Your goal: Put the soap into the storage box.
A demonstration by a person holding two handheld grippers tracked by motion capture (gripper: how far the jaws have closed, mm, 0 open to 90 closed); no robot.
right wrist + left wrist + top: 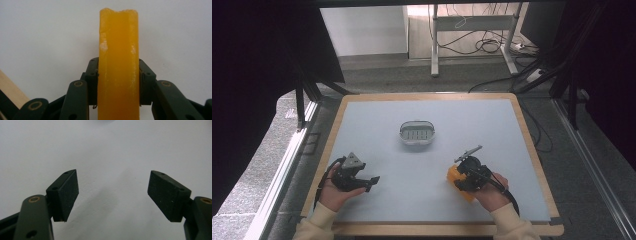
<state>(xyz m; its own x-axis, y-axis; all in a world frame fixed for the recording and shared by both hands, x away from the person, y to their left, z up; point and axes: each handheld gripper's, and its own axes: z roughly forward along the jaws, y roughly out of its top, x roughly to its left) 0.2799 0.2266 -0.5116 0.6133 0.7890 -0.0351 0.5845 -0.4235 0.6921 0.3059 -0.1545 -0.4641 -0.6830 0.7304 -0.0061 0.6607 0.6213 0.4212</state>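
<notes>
Right gripper view: your right gripper [117,82] is clamped on one long orange bar of waxy, slightly glossy stuff [118,67]. Both black pads press its flat sides, and it runs straight out ahead of the jaws. Far end looks chipped and uneven; near end is cut off at the frame's bottom, so its full length is hard to tell. Pale scuffs sit on its edges.

Left gripper view: your left gripper [112,195] stands wide apart w/ nothing between its two matte, grainy black pads, just smooth pale-grey tabletop [105,150] ahead.

High view: one small oval grey basket w/ slotted base [417,133] lies well ahead of both grippers, roughly midway between them. Its contents are too small to make out.
</notes>
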